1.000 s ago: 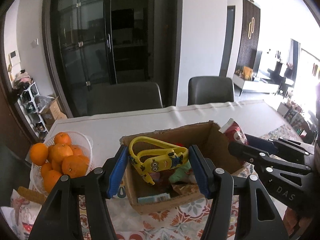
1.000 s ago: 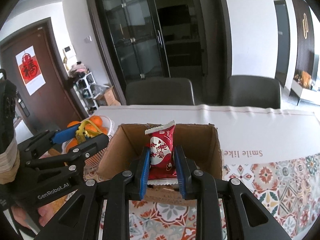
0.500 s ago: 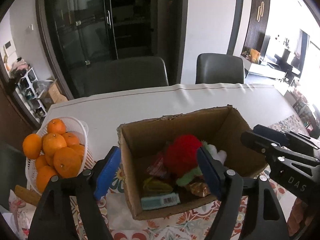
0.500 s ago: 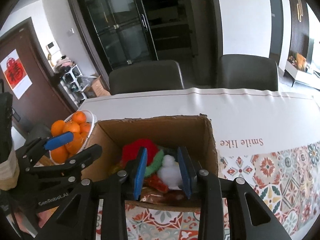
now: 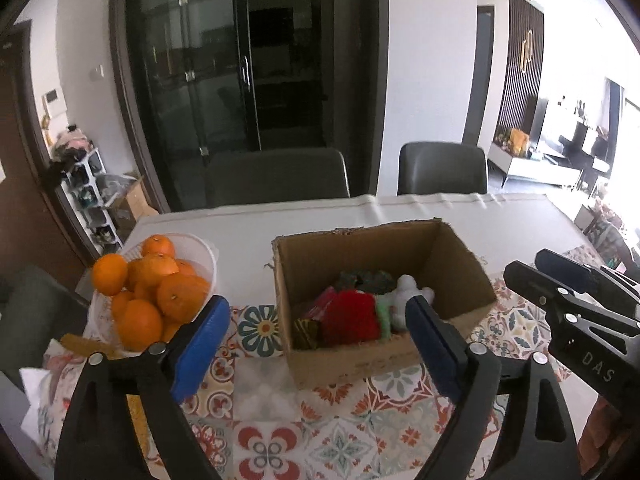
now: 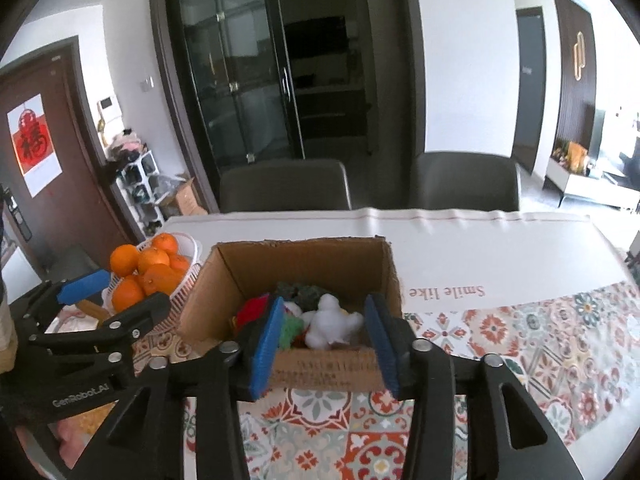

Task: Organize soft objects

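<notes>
An open cardboard box stands on the patterned cloth of the surface, flaps gone, its raw top edge frayed. Inside, soft things lie heaped toward the near wall: a red fuzzy toy, a white plush figure on its back with arms spread, a green fluffy piece between them, a dark green bundle behind, and a small dark wrapped item at the near left corner.
</notes>
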A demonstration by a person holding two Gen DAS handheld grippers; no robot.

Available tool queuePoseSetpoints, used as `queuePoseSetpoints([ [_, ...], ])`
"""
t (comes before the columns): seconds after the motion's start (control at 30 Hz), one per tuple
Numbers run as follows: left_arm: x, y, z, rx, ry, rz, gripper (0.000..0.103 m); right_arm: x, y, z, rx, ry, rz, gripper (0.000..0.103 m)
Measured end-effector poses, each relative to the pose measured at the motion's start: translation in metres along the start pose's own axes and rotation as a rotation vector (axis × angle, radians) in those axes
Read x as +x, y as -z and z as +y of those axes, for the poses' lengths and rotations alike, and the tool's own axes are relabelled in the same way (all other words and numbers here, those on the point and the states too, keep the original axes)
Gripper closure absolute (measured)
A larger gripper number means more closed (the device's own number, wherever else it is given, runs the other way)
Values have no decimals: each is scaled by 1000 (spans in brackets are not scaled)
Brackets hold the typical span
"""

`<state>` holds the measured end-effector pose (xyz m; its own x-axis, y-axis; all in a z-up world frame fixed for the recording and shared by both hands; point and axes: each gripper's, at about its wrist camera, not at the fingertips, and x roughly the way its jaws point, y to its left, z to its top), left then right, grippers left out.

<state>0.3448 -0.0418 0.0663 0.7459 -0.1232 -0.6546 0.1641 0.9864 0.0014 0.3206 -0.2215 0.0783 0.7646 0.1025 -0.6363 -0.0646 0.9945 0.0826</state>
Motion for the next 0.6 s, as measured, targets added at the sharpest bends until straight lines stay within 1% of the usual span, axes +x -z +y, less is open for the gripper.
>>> queuePoseSetpoints([
  [0.03, -9, 4, -1, -2, -2, -11, 9, -8, 3, 1, 1, 5, -12, 50],
  [0.07, -17, 8, -2, -4, -6, -26, 8, -18, 7, 2, 3, 11, -26, 48],
  [0.13, -35, 17, -3, 3, -27, -57, 2, -37, 16, 4, 5, 26, -53, 38],
  [0.23, -63, 34, -4, 9, -69, -116, 0, -58, 29, 7, -2, 59, -79, 30],
  [0.37, -87, 56, -3, 24, -122, -155, 0, -79, 48, 12, -13, 86, -97, 26],
  [0.53, -109, 89, 0, 10, -118, -166, 0, -103, 74, 20, -26, 114, -129, 19],
  [0.6, -116, 101, 1, 3, -115, -169, 0, -114, 86, 26, -35, 123, -146, 18],
])
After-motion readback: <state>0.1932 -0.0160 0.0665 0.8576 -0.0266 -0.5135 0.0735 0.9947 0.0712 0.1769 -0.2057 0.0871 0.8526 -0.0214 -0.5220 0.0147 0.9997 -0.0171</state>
